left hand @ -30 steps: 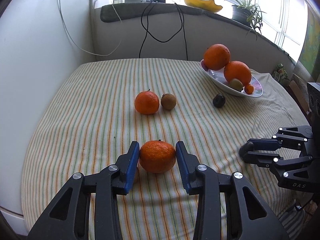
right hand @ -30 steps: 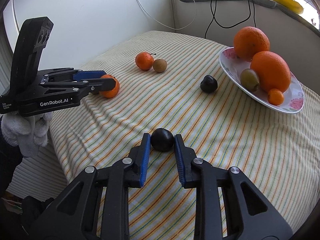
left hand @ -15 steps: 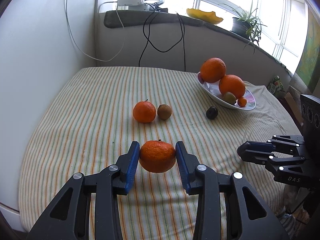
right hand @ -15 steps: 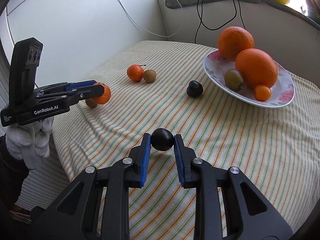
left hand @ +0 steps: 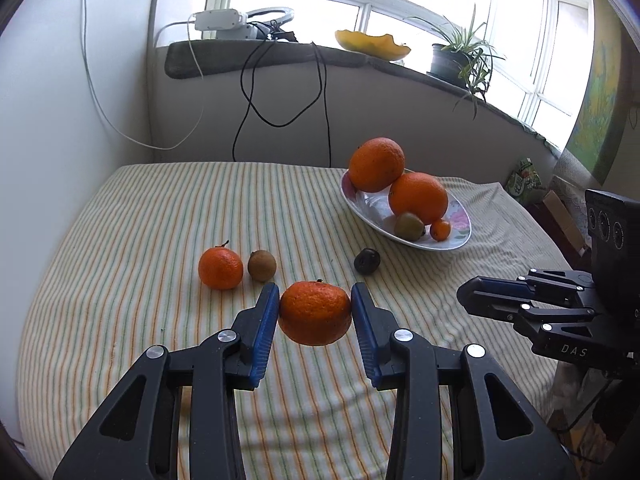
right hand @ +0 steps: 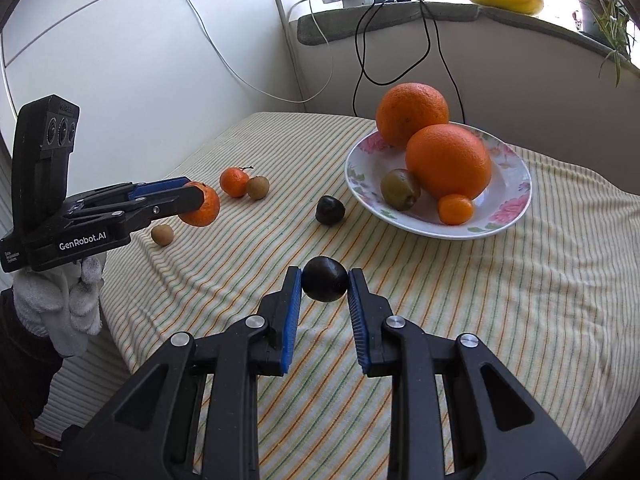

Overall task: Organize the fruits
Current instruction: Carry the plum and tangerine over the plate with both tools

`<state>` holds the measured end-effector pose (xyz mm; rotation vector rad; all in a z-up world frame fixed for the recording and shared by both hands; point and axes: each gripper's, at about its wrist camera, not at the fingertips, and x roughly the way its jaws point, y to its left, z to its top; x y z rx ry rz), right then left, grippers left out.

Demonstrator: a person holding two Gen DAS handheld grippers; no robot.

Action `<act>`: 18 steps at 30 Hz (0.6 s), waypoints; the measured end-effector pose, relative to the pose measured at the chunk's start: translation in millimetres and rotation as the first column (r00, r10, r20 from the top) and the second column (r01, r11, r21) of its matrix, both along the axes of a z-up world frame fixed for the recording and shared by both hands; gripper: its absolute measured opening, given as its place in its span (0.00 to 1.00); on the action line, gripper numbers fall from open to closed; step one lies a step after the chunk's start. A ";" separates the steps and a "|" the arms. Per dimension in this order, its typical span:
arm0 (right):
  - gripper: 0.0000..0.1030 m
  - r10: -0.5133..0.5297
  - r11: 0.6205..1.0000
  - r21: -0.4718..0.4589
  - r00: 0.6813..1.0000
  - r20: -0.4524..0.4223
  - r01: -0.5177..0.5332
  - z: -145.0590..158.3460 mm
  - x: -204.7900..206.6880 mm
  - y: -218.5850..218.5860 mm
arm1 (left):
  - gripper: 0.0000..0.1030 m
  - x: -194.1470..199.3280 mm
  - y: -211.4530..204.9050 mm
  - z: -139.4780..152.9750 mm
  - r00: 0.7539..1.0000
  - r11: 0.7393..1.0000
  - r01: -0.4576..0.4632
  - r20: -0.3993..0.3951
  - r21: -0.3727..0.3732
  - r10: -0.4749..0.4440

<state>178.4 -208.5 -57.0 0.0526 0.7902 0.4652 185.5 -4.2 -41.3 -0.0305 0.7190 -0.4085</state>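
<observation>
- My left tongs (left hand: 315,314) are clenched on a mandarin (left hand: 315,313), its sides pressed between the blue pads, lifted clear of the striped cloth on the tabletop (left hand: 120,240). I judge I carry it toward the plate.
- My right tongs (right hand: 324,285) are clamped on a small dark plum (right hand: 324,284), also held in the air above the cloth, aimed at the same plate.
- Near my left tongs, seen from the right camera, one small brown fruit (right hand: 162,235) lies alone near the tabletop's edge.
- Farther on, a second mandarin (left hand: 220,268) and a kiwi-like brown fruit (left hand: 261,266) sit just beside each other, waiting to be gathered.
- A second dark plum (left hand: 367,261) rests on the cloth close to the plate, not yet in it.
- Farthest, the flowered white plate (right hand: 516,184) holds four fruits: two big oranges (right hand: 448,160), one leaning on the other, one green-brown kiwi (right hand: 400,189) and one tiny orange fruit (right hand: 455,209).
- Count: two mandarins, two plums, two oranges, one tiny orange fruit, three brownish fruits, one plate.
- Six fruits are outside the plate, two of them in my tongs.
</observation>
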 end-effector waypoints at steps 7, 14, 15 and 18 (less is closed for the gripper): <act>0.24 -0.052 0.999 -0.005 0.998 0.028 0.052 10.9 12.6 -27.0 | 0.35 16.9 -23.6 7.5 0.999 0.999 0.034 0.016 -0.027 -0.034; 0.24 -0.103 0.995 -0.011 0.994 0.046 0.104 16.2 29.4 -51.6 | 0.35 36.8 -47.5 6.8 0.998 0.997 0.065 0.015 -0.035 -0.065; 0.24 -0.109 0.994 -0.014 0.993 0.047 0.110 16.2 31.9 -55.0 | 0.35 39.6 -50.2 6.3 0.997 0.997 0.070 0.015 -0.035 -0.069; 0.24 -0.123 0.992 -0.031 0.991 0.052 0.125 15.5 39.5 -62.8 | 0.35 47.6 -57.6 5.2 0.997 0.996 0.077 0.014 -0.035 -0.076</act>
